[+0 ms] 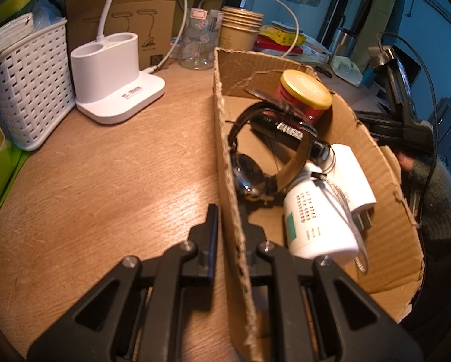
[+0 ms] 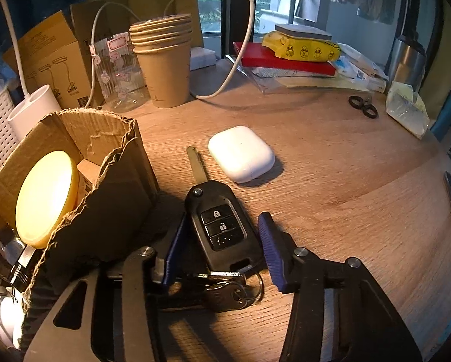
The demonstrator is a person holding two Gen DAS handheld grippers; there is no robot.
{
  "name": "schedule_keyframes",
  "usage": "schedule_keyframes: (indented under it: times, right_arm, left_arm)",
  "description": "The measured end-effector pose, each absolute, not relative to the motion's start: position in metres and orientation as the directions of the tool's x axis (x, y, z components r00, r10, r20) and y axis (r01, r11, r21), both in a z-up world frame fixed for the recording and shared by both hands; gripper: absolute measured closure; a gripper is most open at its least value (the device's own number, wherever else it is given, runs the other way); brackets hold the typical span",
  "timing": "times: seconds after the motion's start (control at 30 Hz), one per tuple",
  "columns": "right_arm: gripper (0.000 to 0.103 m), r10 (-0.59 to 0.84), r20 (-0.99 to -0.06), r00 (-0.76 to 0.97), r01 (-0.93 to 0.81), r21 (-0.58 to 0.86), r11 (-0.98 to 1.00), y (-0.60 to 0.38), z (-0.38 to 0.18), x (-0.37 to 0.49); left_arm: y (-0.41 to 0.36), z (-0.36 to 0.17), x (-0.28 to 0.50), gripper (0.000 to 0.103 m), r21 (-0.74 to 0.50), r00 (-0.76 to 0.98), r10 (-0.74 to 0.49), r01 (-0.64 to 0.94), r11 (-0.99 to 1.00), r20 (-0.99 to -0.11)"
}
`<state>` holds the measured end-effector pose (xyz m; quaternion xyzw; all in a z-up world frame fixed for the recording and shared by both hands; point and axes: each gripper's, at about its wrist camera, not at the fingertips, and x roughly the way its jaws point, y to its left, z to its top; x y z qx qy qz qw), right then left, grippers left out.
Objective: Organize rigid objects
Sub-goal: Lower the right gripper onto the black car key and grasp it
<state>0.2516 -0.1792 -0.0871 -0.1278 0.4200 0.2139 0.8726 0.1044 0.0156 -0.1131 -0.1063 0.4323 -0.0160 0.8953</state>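
Observation:
A torn cardboard box [image 1: 373, 163] stands on the wooden table and holds a watch [image 1: 251, 175], a black flashlight [image 1: 288, 132], a white bottle [image 1: 319, 220], a white plug [image 1: 350, 166] and a red tin with a yellow lid [image 1: 305, 89]. My left gripper [image 1: 230, 220] is shut on the box's near left wall. In the right wrist view a black car key fob [image 2: 222, 226] with its blade out and a key ring lies between the blue pads [image 2: 270, 241] of my right gripper [image 2: 223, 220]. The left pad sits against the fob; a thin gap shows at the right pad. A white earbud case [image 2: 242, 154] lies just beyond.
A white lamp base [image 1: 113, 75] and a white woven basket [image 1: 29, 84] stand left of the box. Stacked paper cups [image 2: 165, 63], a clear printed cup [image 2: 119, 72], a white cable, books [image 2: 285, 57], scissors [image 2: 362, 107] and a crumpled wrapper [image 2: 406, 111] line the far side of the table.

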Motion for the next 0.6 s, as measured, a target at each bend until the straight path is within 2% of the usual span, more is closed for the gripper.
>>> schedule_keyframes:
  times: [0.13, 0.6]
  right_arm:
    - [0.062, 0.264, -0.768, 0.584, -0.481, -0.065, 0.874, -0.178, -0.083, 0.245]
    - [0.064, 0.266, -0.726, 0.634, -0.482, -0.102, 0.870, -0.179, -0.073, 0.233]
  left_arm:
    - [0.016, -0.113, 0.104, 0.091, -0.204, 0.626, -0.121, -0.063, 0.977, -0.771]
    - [0.016, -0.113, 0.104, 0.091, -0.204, 0.626, -0.121, -0.063, 0.977, -0.771]
